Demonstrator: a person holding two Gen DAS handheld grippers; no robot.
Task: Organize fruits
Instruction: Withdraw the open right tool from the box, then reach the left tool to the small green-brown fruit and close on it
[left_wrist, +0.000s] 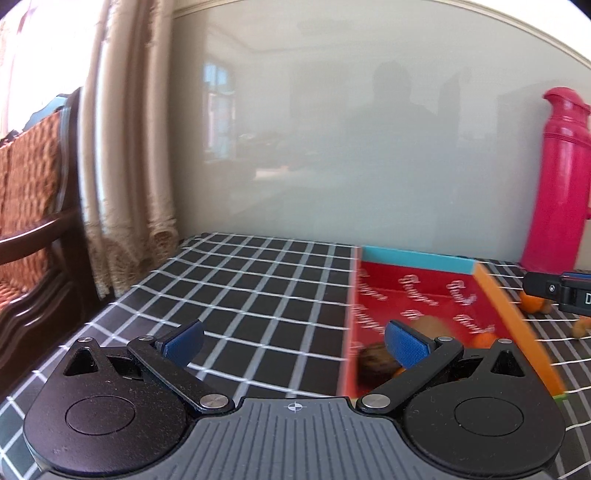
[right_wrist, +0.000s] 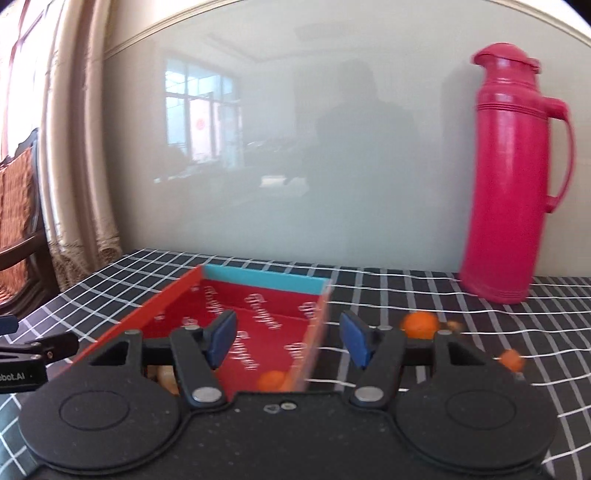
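Left wrist view first: the left tool (left_wrist: 293, 341) is spread wide with nothing between its blue ribbed pads, hovering over the worktop (left_wrist: 258, 295) with its black-and-white checked cloth. Ahead and to its right sits the red cardboard box (left_wrist: 436, 295), teal back wall, orange side wall, script lettering inside, already holding a brownish kiwi-looking fruit (left_wrist: 430, 325), a wrinkly walnut-like one (left_wrist: 376, 360) and a small orange (left_wrist: 485, 339). Right wrist view: the right tool (right_wrist: 288, 341) is about half open and empty, straddling the box's right wall. A glossy round orange (right_wrist: 419, 325) and a smaller orange piece (right_wrist: 511, 360) lie loose on the cloth to its right, with the smooth plastic pink thermos (right_wrist: 513, 177) further back. So I'd say roughly half done, with a few loose ones left.
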